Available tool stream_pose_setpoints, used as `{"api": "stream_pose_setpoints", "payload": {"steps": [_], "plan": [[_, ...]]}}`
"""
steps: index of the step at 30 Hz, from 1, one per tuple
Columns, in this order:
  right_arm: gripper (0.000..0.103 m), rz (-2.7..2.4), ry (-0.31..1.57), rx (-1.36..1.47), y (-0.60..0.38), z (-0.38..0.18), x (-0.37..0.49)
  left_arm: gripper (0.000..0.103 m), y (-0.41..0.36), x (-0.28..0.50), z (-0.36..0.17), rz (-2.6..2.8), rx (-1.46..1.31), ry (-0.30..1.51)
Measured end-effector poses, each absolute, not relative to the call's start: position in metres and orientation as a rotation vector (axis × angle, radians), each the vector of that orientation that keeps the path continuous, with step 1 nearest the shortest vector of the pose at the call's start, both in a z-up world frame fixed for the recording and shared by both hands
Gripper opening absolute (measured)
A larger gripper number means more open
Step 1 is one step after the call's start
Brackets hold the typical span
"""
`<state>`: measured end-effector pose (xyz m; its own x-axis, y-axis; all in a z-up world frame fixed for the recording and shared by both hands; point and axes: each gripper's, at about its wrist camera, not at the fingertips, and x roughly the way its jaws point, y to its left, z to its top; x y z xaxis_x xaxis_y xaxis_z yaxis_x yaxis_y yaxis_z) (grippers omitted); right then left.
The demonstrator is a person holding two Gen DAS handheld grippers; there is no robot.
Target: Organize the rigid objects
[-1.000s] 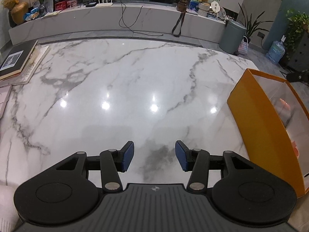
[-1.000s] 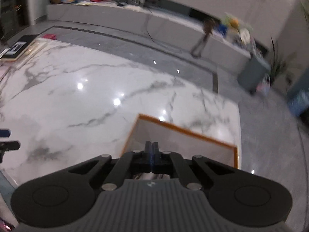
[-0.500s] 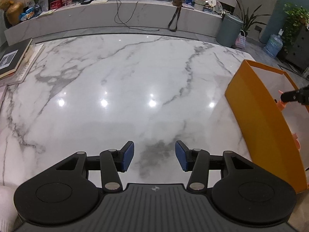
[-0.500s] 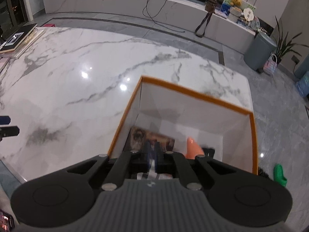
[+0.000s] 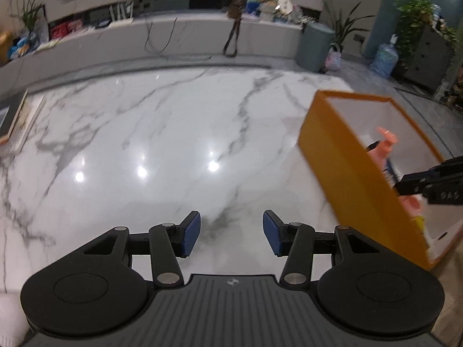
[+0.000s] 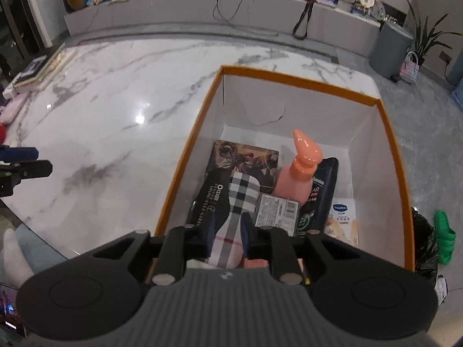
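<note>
Right gripper (image 6: 227, 228), jaws opening, releases plaid item (image 6: 241, 193) into near-full box (image 6: 301, 79); left gripper (image 5: 231, 232) spread, empty; surface (image 5: 173, 133) bare.

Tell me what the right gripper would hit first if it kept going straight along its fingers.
Probably the plaid item: it already lies between the opening jaws of the right gripper, inside the orange box. How far below the pads it sits is unclear.

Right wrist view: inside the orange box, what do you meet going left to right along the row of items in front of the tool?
Black pack → plaid item → barcode packet → dark bottle → white Vaseline packet.
</note>
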<state>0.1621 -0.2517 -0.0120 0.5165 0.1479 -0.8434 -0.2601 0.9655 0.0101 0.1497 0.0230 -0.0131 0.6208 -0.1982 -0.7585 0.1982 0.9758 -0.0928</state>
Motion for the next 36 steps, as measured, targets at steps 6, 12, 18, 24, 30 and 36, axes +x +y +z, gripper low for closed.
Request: {"api": "stream_pose_setpoints", "payload": {"steps": [6,12,18,24,30,36], "plan": [[0.04,0.222,0.876,-0.074,-0.267,0.014,0.126,0.065,-0.004,0.122,0.02,-0.261,0.078,0.719],[0.057,0.188,0.737,-0.014,-0.279,0.036,0.083,0.07,-0.045,0.08,0.035,-0.237,0.142,0.544],[0.073,0.152,0.595,-0.023,-0.283,0.041,0.034,0.082,-0.082,0.044,0.03,-0.165,0.109,0.421],[0.089,0.077,0.487,-0.062,-0.284,0.03,-0.007,0.091,-0.097,0.02,0.013,-0.094,0.048,0.413],[0.097,0.021,0.427,-0.056,-0.283,0.015,-0.035,0.094,-0.103,0.005,-0.005,-0.091,0.045,0.461],[0.1,-0.038,0.414,-0.017,-0.277,-0.004,-0.05,0.094,-0.106,-0.007,-0.025,-0.117,0.125,0.517]]}}
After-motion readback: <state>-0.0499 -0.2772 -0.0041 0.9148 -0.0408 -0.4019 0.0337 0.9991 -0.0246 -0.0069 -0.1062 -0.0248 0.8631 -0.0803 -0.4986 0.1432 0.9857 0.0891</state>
